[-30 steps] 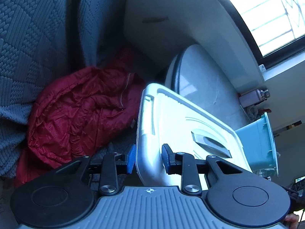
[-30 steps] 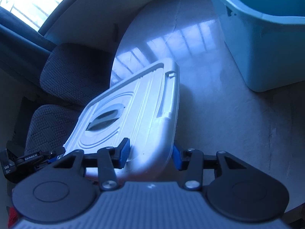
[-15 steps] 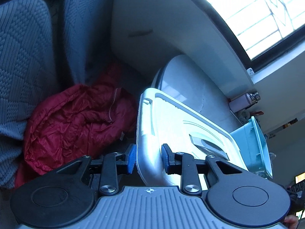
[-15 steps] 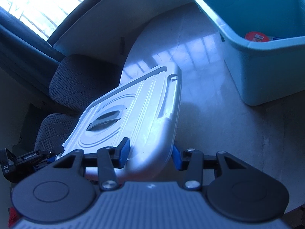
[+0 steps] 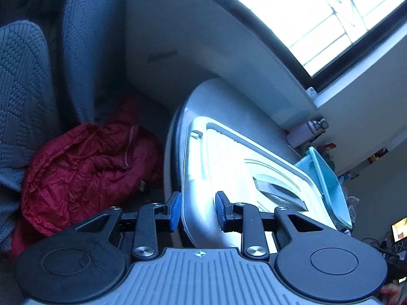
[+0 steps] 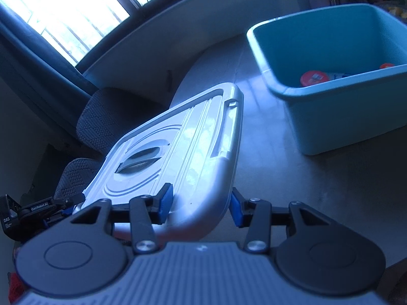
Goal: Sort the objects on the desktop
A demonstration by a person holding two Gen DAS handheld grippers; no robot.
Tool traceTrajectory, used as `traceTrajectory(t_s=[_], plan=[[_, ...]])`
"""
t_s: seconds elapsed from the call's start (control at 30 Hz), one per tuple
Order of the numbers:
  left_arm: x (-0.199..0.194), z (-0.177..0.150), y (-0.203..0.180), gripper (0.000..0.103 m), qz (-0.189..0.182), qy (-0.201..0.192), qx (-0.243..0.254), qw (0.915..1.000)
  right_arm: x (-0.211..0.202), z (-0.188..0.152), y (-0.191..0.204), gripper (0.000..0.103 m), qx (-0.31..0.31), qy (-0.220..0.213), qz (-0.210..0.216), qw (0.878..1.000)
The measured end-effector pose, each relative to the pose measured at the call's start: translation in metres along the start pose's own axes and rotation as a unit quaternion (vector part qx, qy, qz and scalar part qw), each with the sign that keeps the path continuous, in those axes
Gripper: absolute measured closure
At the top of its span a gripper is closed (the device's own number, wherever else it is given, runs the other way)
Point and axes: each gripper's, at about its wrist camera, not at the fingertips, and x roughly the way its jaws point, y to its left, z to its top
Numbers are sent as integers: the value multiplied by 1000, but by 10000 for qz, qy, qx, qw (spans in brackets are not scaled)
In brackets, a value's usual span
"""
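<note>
Both grippers carry the white lid (image 6: 178,150) above the desk (image 6: 292,190), seemingly to cap the teal bin (image 6: 343,127) at 2 o'clock; next, level and align it. The left gripper (image 5: 198,209) clamps one rim, the right gripper (image 6: 199,204) the opposite corner.

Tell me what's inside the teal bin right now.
In the teal bin, a round red-orange lid and the edge of a second one show, with something pale between them. The near wall covers the rest of the floor.
</note>
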Motion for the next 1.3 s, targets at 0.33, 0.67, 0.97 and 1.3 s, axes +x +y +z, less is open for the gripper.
traceTrajectory(t_s=[0.33,0.67,0.97,1.3], plan=[[-35,-77,-75,73,-109,-511,-18,9986,-88,-16,-43,56,-386,-325,204,9985],[-72,-177,-139,73,-44,-866,-70,9962,-167,-50,-99,56,-657,-415,433,9960],[-100,-244,-184,74,101,-987,-93,9950,-210,-77,-137,56,-745,-414,629,9944],[-90,-256,-229,74,107,-1002,22,9949,-237,-73,-166,56,-654,-616,713,9934]])
